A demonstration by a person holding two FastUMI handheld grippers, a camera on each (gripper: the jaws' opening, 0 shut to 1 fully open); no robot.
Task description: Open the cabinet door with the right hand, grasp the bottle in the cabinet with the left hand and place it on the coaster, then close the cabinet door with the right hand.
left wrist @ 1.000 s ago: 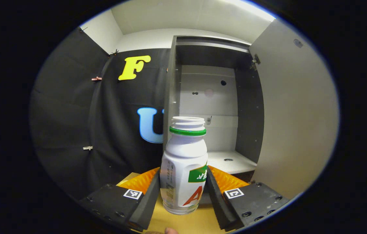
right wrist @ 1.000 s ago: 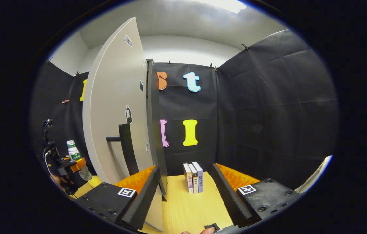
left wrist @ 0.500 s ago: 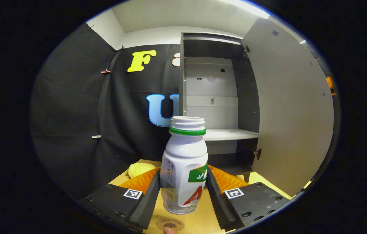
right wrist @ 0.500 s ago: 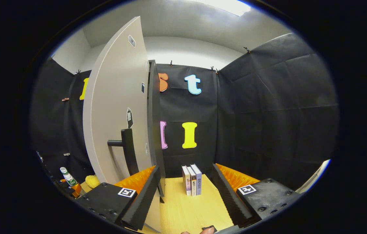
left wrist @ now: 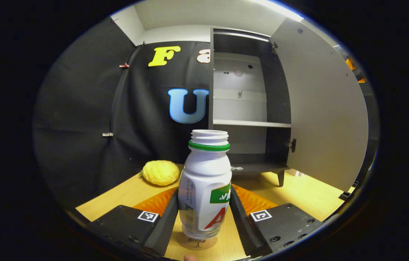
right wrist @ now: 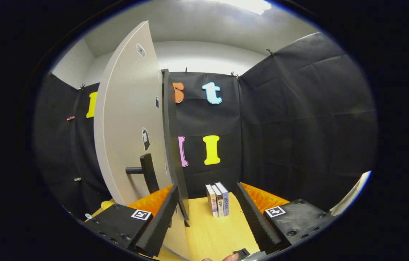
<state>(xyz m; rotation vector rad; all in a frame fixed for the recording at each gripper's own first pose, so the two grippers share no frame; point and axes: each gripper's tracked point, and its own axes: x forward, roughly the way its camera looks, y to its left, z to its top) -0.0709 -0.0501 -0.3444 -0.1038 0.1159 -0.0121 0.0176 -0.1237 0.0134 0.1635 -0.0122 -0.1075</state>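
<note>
Bottle (left wrist: 204,185) gripped upright in left gripper (left wrist: 204,217) jaws, just above coaster (left wrist: 197,242).
Risk: off-centre release, base catching coaster edge, tipping. Right gripper (right wrist: 206,217) jaws open, near cabinet door (right wrist: 128,119).

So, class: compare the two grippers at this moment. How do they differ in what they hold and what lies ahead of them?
The left gripper has both fingers pressed on the upright white bottle, just above the coaster; the right gripper is open and holds nothing. Ahead of the left gripper is the open cabinet; ahead of the right gripper is the door handle and a few books. Both are over the wooden table.
</note>
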